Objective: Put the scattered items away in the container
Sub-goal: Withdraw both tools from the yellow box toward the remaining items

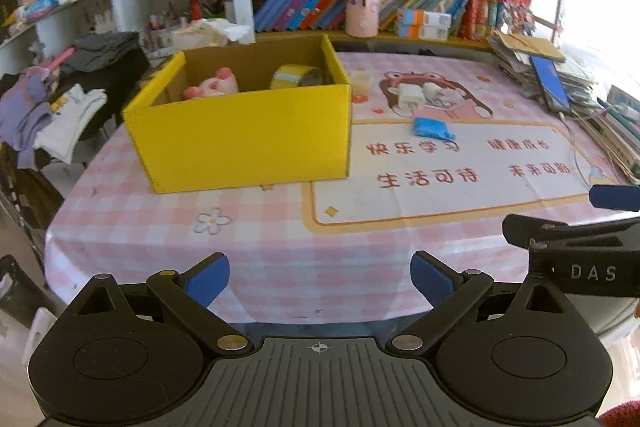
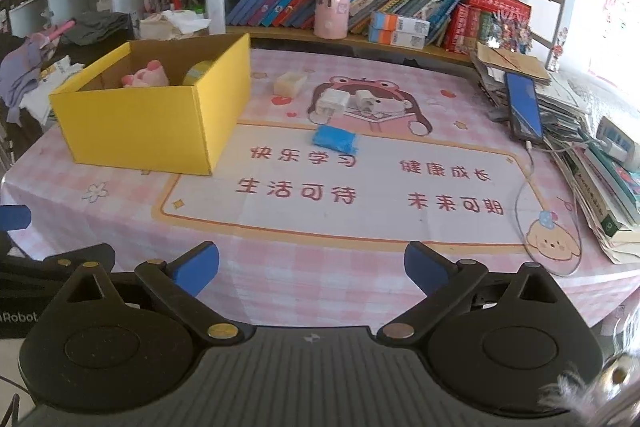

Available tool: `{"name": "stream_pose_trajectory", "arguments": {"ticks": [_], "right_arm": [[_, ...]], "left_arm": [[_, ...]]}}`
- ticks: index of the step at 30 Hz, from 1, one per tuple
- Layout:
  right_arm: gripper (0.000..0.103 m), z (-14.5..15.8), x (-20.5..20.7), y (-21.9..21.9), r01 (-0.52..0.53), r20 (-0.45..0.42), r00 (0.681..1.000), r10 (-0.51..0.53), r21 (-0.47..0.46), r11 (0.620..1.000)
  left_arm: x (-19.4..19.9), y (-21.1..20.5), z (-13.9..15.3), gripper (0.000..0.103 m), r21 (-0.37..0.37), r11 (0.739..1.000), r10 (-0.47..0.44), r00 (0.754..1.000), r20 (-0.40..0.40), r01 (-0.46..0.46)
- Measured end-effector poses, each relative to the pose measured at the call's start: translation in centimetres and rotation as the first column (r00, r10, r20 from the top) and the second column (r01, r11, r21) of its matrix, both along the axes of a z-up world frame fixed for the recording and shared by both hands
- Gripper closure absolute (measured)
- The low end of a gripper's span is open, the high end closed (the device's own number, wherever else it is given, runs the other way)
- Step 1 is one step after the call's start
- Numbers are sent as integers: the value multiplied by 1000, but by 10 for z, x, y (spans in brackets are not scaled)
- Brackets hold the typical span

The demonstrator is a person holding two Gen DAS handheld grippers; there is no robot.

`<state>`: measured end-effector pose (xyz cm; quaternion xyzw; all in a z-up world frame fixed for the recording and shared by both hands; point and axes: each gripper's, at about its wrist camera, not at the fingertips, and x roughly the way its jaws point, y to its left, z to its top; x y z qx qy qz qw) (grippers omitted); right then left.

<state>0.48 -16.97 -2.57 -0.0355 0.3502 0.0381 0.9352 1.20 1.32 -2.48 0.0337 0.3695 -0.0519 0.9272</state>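
A yellow cardboard box (image 1: 248,135) (image 2: 148,123) stands at the table's left and holds a pink plush toy (image 1: 212,87) (image 2: 146,77) and a roll of yellow tape (image 1: 296,77) (image 2: 198,73). On the cloth to its right lie a blue packet (image 1: 433,129) (image 2: 335,139), two white chargers (image 1: 420,95) (image 2: 348,103) and a small pale block (image 1: 360,83) (image 2: 290,83). My left gripper (image 1: 320,279) and right gripper (image 2: 312,269) are both open and empty over the near table edge. The right gripper's finger shows at the right edge of the left wrist view (image 1: 616,197).
A pink checked tablecloth (image 2: 320,283) covers the table. A stack of books and papers with a phone (image 2: 524,107) and cable lies along the right side. Bookshelves with a pink cylinder (image 2: 332,7) stand behind. Clothes are piled at the left (image 1: 52,107).
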Motion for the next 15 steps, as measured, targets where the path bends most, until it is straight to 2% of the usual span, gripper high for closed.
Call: {"name": "stream_pose_trajectory", "arguments": {"ticks": [15], "right_arm": [[2, -8, 31, -42, 101, -23, 995, -101, -9, 995]], "left_arm": [[44, -46, -8, 4, -3, 993, -116, 993, -28, 115]]}}
